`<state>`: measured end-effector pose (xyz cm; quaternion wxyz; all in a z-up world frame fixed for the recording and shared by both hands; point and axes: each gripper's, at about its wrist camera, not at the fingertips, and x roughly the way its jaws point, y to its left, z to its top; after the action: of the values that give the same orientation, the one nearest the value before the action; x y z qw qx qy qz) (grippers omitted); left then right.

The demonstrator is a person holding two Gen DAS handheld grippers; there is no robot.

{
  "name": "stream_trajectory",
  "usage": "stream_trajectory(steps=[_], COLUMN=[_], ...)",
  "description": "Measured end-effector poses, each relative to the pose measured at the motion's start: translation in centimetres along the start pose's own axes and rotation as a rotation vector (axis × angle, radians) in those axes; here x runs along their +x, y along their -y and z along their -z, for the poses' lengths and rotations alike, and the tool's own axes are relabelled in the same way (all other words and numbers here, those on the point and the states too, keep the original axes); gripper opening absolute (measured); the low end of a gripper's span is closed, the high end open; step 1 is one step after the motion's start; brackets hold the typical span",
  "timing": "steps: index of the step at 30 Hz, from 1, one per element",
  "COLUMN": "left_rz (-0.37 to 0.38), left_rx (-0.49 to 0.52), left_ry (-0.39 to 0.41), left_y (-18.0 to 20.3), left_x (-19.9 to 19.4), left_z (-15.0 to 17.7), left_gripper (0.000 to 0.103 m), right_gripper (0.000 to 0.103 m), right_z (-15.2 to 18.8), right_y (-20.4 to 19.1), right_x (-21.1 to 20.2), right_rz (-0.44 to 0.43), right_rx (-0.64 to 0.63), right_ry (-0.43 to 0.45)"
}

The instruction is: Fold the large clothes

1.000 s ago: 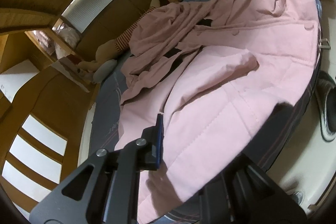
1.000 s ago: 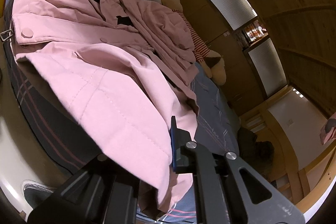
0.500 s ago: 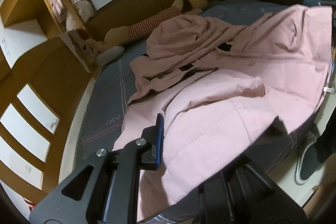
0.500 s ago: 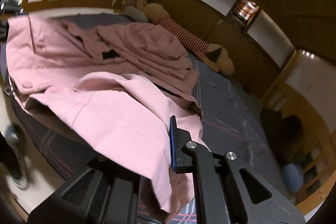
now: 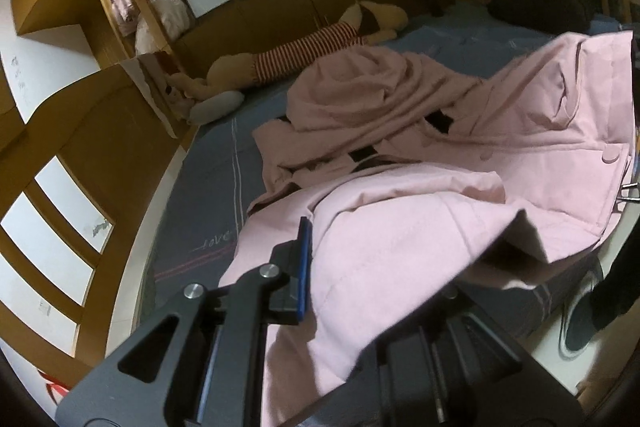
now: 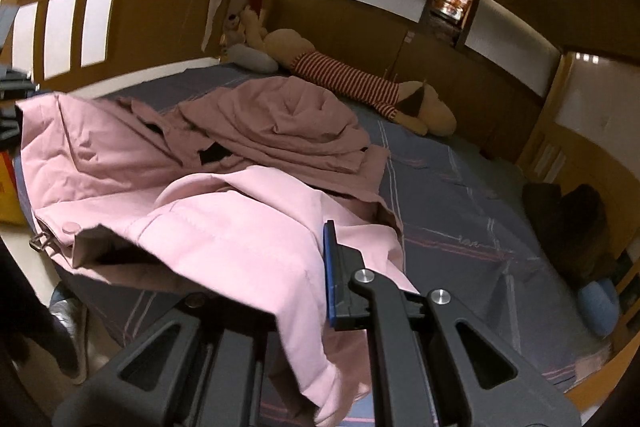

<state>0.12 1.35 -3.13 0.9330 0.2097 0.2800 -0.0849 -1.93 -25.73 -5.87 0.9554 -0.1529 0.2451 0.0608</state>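
A large pink coat (image 5: 460, 163) (image 6: 132, 167) lies spread over the grey bed (image 5: 208, 187) (image 6: 460, 195), its far part bunched in folds. My left gripper (image 5: 316, 267) is shut on the coat's near edge, the cloth draping over its right finger so that only the blue-padded left finger shows. In the right wrist view my right gripper (image 6: 316, 275) is shut on the same edge further along, with pink cloth hiding its left finger. Both hold the hem lifted above the mattress, and a shadowed gap shows beneath it.
A long plush dog (image 5: 304, 47) (image 6: 352, 83) in a striped shirt lies along the wooden headboard beside a grey pillow (image 5: 216, 103). Dark clothes (image 6: 568, 223) sit at the bed's far side. Shoes (image 5: 580, 323) stand on the pale floor by the bed's edge.
Both grippers have risen with the coat's edge and rolled toward level, so the room now looks more upright. The hem hangs higher off the bed.
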Motion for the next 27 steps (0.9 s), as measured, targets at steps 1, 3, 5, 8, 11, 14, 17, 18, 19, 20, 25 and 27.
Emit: stream_trajectory(steps=[1, 3, 5, 8, 11, 14, 17, 18, 19, 20, 25, 27], left_rz=[0.01, 0.025, 0.04, 0.068, 0.061, 0.052, 0.087, 0.093, 0.101, 0.109, 0.133, 0.124], left_rx=[-0.029, -0.072, -0.109, -0.163, -0.175, -0.201, -0.247, -0.252, -0.258, -0.266, -0.292, -0.279], left_ry=[0.003, 0.01, 0.009, 0.015, 0.033, 0.066, 0.07, 0.075, 0.084, 0.088, 0.074, 0.058], left_y=[-0.4, -1.0, -1.6, -2.5, -2.7, -3.3, -4.8, -5.3, -6.2, -6.8, -10.6, -11.4], left_x=[0.2, 0.4, 0.7, 0.8, 0.8, 1.3, 2.3, 2.6, 3.2, 3.9, 9.4, 12.1], left_z=[0.0, -0.1, -0.1, -0.7, -2.1, -3.3, -5.0, -5.9, -7.1, -8.0, -14.3, -16.3], left_gripper=[0.01, 0.01, 0.01, 0.01, 0.011, 0.011, 0.011, 0.011, 0.011, 0.011, 0.011, 0.011], right_gripper=[0.007, 0.007, 0.007, 0.007, 0.007, 0.007, 0.007, 0.007, 0.007, 0.007, 0.007, 0.007], right_z=[0.1, -0.2, -0.4, -0.7, -1.1, -2.0, -3.6, -4.4, -4.8, -5.6, -9.3, -10.9], right_y=[0.1, 0.5, 1.1, 2.1, 2.8, 3.4, 3.9, 4.1, 4.3, 4.7, 7.8, 9.1], right_x=[0.3, 0.3, 0.5, 1.0, 1.2, 1.5, 1.9, 2.2, 2.4, 3.1, 6.3, 8.0], right_rz=[-0.01, -0.018, -0.027, -0.055, -0.078, -0.109, -0.133, -0.139, -0.139, -0.145, -0.19, -0.197], right_rx=[0.014, 0.037, 0.079, 0.149, 0.203, 0.254, 0.285, 0.292, 0.29, 0.302, 0.372, 0.394], right_ry=[0.0, 0.014, 0.031, 0.037, 0.052, 0.063, 0.081, 0.097, 0.103, 0.106, 0.124, 0.125])
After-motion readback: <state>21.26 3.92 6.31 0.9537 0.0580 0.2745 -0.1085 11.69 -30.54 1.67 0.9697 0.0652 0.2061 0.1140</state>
